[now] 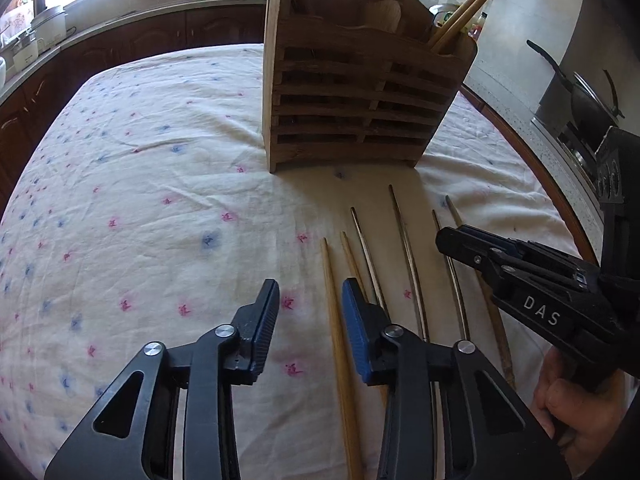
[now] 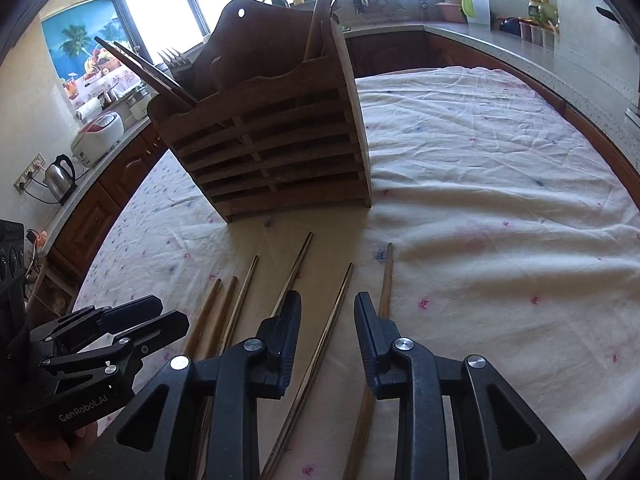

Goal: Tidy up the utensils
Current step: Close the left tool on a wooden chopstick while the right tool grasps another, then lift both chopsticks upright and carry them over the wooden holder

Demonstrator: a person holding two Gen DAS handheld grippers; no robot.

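Both tongs stand partly open with nothing pinched. From its own camera, the left gripper [image 1: 310,308] straddles the leftmost wooden chopstick [image 1: 338,344], which runs up between the pads but shows no contact with either. The right gripper [image 2: 327,320] likewise frames a dark metal chopstick [image 2: 326,340] in its gap, pads clear of it, while a second wooden chopstick [image 2: 385,280] lies just beside its right finger.

Six chopsticks lie fanned on the flowered tablecloth [image 1: 140,200], close together, in front of the slatted wooden utensil holder [image 1: 352,100], which already carries a pair of chopsticks [image 1: 464,12] in its right compartment.

Risks look plain enough. The sticks are thin and lie flat on soft cloth, so closing pads may ride over one or pinch a fold of fabric with it. Neighbours lie so near that a finger could nudge one or trap two at once. The grippers work near each other and might knock together. A stick gripped near one end would likely droop or swing and catch on the holder's rim
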